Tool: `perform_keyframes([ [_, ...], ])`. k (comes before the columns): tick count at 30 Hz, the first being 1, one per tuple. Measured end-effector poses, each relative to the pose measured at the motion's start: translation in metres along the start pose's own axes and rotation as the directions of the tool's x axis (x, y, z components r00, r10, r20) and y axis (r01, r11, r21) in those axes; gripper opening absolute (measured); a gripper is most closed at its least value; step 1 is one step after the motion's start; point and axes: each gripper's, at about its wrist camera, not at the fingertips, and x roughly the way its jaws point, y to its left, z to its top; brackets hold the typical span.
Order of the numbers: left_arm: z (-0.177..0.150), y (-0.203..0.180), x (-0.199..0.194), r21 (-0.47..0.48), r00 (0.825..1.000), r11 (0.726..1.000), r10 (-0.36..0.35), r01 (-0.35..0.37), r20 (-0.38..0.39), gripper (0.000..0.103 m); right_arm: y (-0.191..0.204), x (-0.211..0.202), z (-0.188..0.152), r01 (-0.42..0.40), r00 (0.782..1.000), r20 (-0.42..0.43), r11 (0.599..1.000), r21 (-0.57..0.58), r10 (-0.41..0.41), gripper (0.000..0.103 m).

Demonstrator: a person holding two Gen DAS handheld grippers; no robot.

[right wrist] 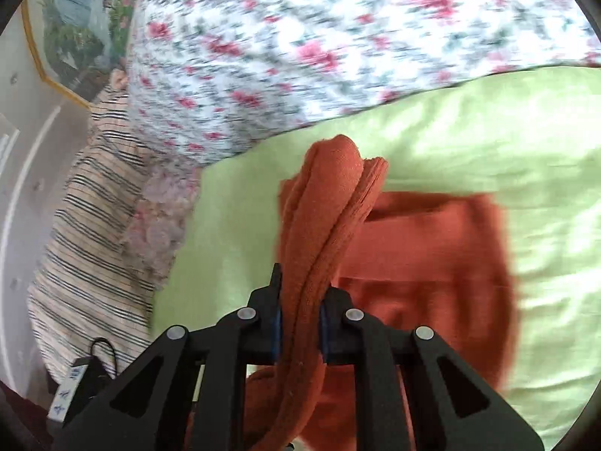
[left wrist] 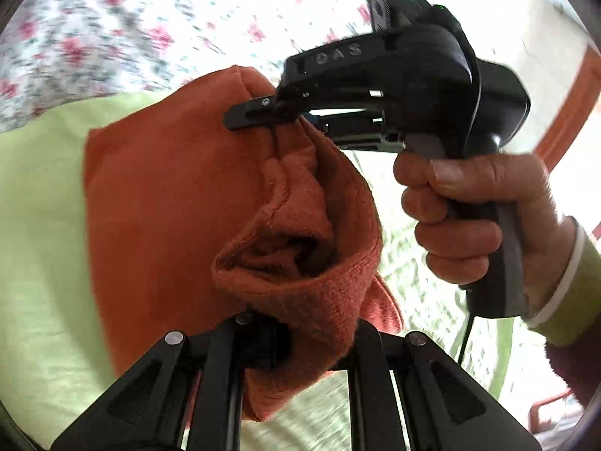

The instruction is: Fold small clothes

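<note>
An orange knitted garment (left wrist: pixel 180 203) hangs lifted above a light green sheet (left wrist: pixel 41 225). My left gripper (left wrist: pixel 300 338) is shut on a bunched edge of it at the bottom of the left wrist view. My right gripper (left wrist: pixel 263 112), held by a hand (left wrist: pixel 469 210), is shut on another edge further up. In the right wrist view my right gripper (right wrist: pixel 300 319) pinches a rolled fold of the orange garment (right wrist: pixel 323 203), while the rest of the cloth (right wrist: pixel 432 248) lies flat on the green sheet (right wrist: pixel 488 143).
A white floral blanket (right wrist: pixel 300 45) lies behind the green sheet, and shows in the left wrist view (left wrist: pixel 112 26). A striped cloth (right wrist: pixel 94 233) hangs at the left. A small black device with a cable (right wrist: pixel 75 383) sits at lower left.
</note>
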Motion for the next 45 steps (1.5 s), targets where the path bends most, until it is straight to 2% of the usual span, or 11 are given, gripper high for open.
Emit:
perform_keyframes([
  [10, -0.009, -0.009, 0.053, -0.002, 0.994, 1.000, -0.009, 0.009, -0.112, 0.017, -0.094, 0.004, -0.033, 0.073, 0.997, -0.033, 0.986, 0.149, -0.069, 0.016],
  [16, -0.017, -0.023, 0.047, 0.056, 0.990, 0.997, -0.044, 0.052, -0.137, 0.041, -0.097, -0.003, -0.038, 0.099, 0.995, -0.031, 0.984, 0.145, -0.096, 0.021],
  [22, -0.043, 0.001, 0.000, -0.018, 0.987, 0.996, -0.086, 0.084, -0.134, 0.064, -0.086, -0.043, -0.053, 0.244, 0.966, 0.052, 0.959, 0.144, -0.254, 0.054],
  [25, -0.052, 0.033, -0.020, -0.112, 0.991, 0.993, -0.058, 0.045, -0.118, 0.067, -0.082, -0.065, -0.065, 0.170, 0.971, 0.132, 0.965, 0.201, -0.199, 0.086],
  [27, -0.054, 0.062, -0.024, -0.180, 0.994, 0.984, -0.028, 0.009, -0.108, 0.073, -0.076, -0.067, -0.069, 0.145, 0.975, 0.135, 0.969, 0.200, -0.174, 0.090],
  [31, -0.049, 0.119, -0.021, -0.324, 0.992, 0.946, -0.019, -0.022, -0.125, 0.075, -0.065, -0.053, -0.075, 0.154, 0.982, 0.080, 0.973, 0.169, -0.170, 0.090],
  [36, -0.045, 0.172, 0.011, -0.511, 0.987, 0.859, -0.113, 0.041, -0.110, 0.076, -0.073, -0.026, -0.076, 0.166, 0.986, 0.005, 0.974, 0.157, -0.169, 0.090],
  [41, -0.032, 0.189, 0.046, -0.591, 0.976, 0.799, -0.199, 0.108, -0.092, 0.076, -0.086, -0.009, -0.074, 0.159, 0.987, -0.036, 0.977, 0.141, -0.155, 0.087],
  [43, -0.027, 0.189, 0.053, -0.582, 0.975, 0.804, -0.207, 0.123, -0.080, 0.073, -0.091, -0.005, -0.073, 0.143, 0.990, -0.037, 0.979, 0.144, -0.140, 0.069],
  [44, -0.024, 0.188, 0.058, -0.569, 0.977, 0.813, -0.199, 0.121, -0.077, 0.063, -0.093, -0.004, -0.073, 0.140, 0.990, -0.041, 0.978, 0.151, -0.136, 0.060],
  [45, -0.021, 0.186, 0.060, -0.549, 0.978, 0.826, -0.197, 0.126, -0.072, 0.053, -0.097, -0.003, -0.073, 0.131, 0.991, -0.049, 0.978, 0.165, -0.125, 0.040],
])
